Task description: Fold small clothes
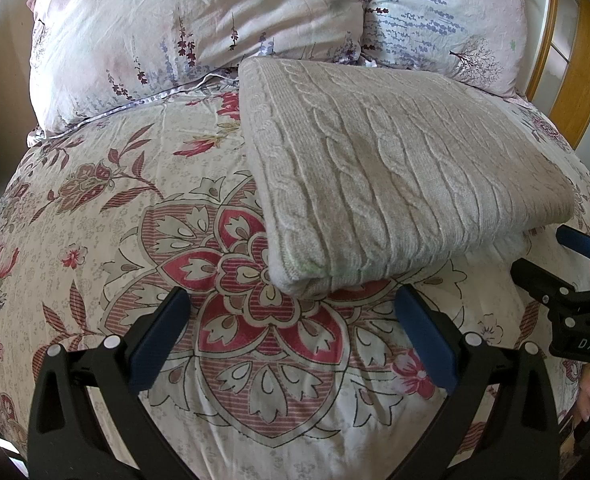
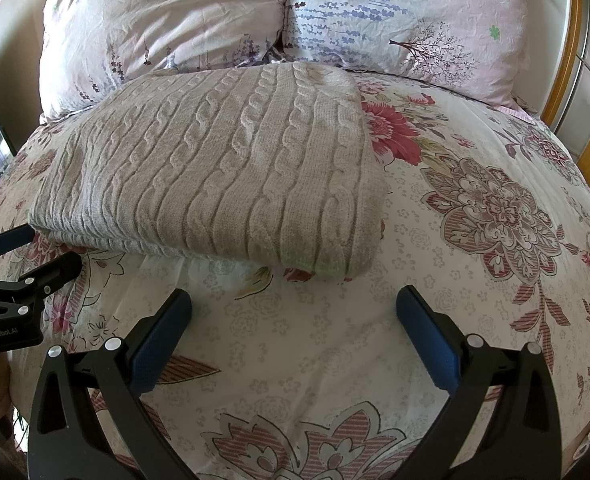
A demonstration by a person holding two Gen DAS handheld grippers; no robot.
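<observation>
A folded beige cable-knit sweater (image 1: 395,168) lies flat on the floral bedspread (image 1: 107,208), its near corner just ahead of my left gripper (image 1: 293,296). That gripper is open, with nothing between its blue pads. In the right wrist view the same sweater (image 2: 215,168) sits ahead and to the left of my right gripper (image 2: 295,296), which is also open and empty above the bedspread (image 2: 455,200). Each gripper shows in the other's view: the right gripper (image 1: 551,258) by the sweater's right edge, the left gripper (image 2: 35,252) by its left edge. Neither touches the knit.
Two floral pillows (image 1: 175,32) (image 1: 447,20) lean at the head of the bed, right behind the sweater. A wooden headboard (image 1: 555,40) rises at the far right. A hand (image 1: 589,396) holds the right gripper's handle. Bare bedspread lies left of the sweater.
</observation>
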